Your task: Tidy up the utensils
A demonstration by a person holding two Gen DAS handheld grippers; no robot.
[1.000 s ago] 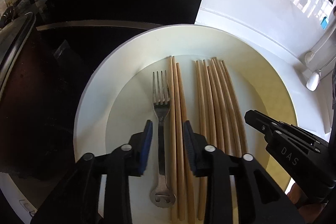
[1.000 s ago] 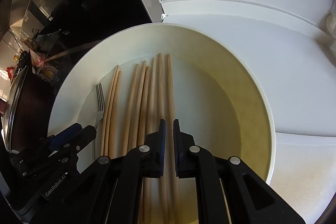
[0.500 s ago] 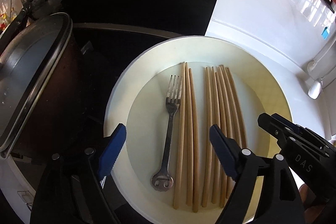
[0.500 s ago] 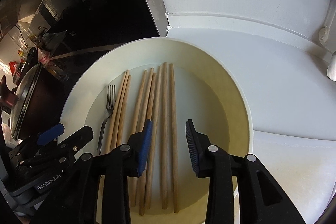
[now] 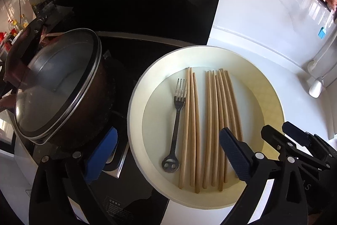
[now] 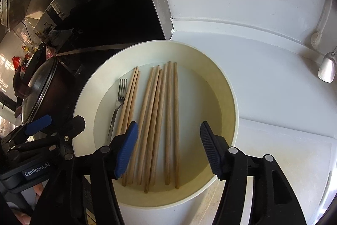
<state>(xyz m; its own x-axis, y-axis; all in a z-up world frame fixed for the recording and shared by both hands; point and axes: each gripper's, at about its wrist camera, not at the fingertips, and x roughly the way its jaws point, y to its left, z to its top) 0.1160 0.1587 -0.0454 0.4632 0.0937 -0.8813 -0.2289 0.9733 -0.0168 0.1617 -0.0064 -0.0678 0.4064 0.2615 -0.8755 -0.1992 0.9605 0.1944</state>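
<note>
Wooden chopsticks lying side by side in a cream plate, tips toward the far rim: a close trio beside a steel fork, then a looser bundle fanning slightly toward the near ends. Fork at the left of the row, tines up-plate, its pierced handle end nearest the cameras, touching or almost touching the first chopstick along the tines. Plate sitting half on a white worktop and half over a black hob, just beside a dark pot with a glass lid. Left gripper spread wide above the near side of the plate, holding nothing, one blue pad out over the hob edge and the other above the bundle's thick ends. Right gripper likewise spread and empty, framing the right-hand sticks from the near rim. Judged on handling: sticks light, stiff and smooth, likely to roll or skate on the glazed plate and to scissor apart if pinched near a tip; best taken across the thick near ends, several together, jaws square to the grain so none twists out. Fork heavier, thin and flat against the plate, hard to get under; probably easiest pinched edge to edge at the narrow neck below the tines or at the broad handle end. Plate itself breakable and partly overhanging the hob, so no hard downward push. Sorting seemingly well along, with like lying by like.
</note>
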